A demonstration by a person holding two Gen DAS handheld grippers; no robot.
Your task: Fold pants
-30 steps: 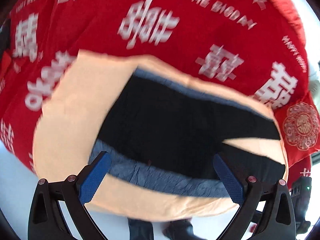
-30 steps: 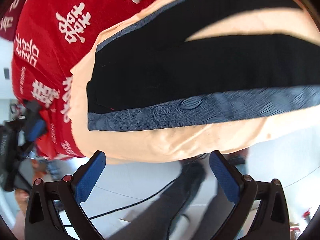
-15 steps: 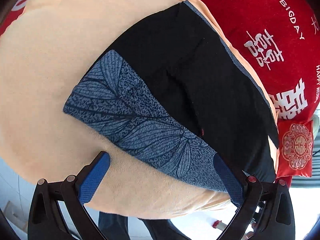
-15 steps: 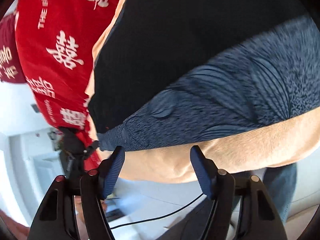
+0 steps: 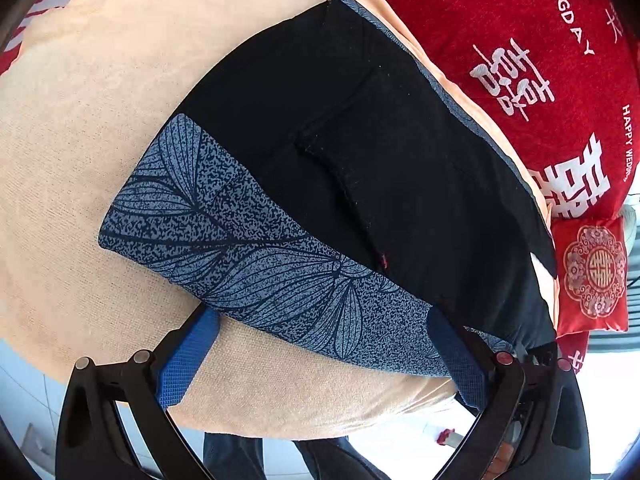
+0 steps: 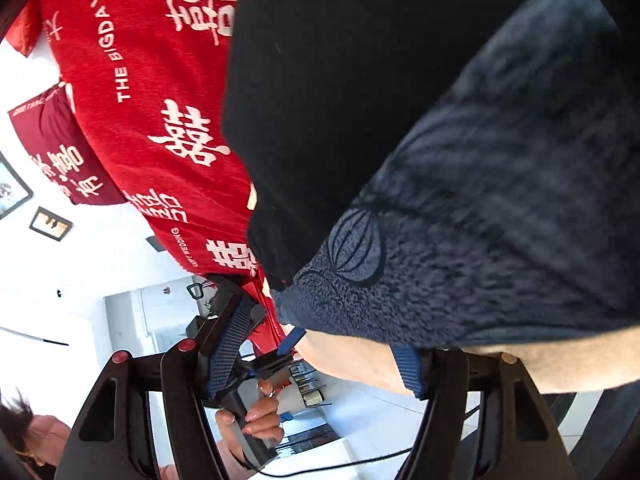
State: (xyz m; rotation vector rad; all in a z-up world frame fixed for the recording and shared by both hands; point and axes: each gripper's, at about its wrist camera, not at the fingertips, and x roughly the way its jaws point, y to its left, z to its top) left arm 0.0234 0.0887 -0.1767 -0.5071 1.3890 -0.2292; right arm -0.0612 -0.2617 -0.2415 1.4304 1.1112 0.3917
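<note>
Black pants (image 5: 360, 128) with a blue leaf-print waistband (image 5: 260, 256) lie flat on a peach blanket (image 5: 80, 140). My left gripper (image 5: 320, 320) is open and wide, its fingertips (image 5: 192, 348) resting at the waistband's near edge, which spans the gap. In the right wrist view the waistband (image 6: 500, 200) fills the upper right. My right gripper (image 6: 320, 332) is at the waistband's corner, jaws closing, with the peach blanket's edge (image 6: 352, 356) between them. I cannot see the pads pressing on cloth. The left gripper (image 6: 288, 344), held by a hand (image 6: 256, 412), shows there too.
A red bedspread (image 5: 520, 40) with white characters lies under the blanket. A red patterned pillow (image 5: 592, 276) sits at the right. The person's legs (image 5: 248, 456) stand by the bed's edge. A cable (image 6: 360, 460) crosses the white floor.
Both grippers have come down onto the near edge of the pants' waistband. The right gripper's jaws have narrowed and its view has rolled. The left jaws stay wide.
</note>
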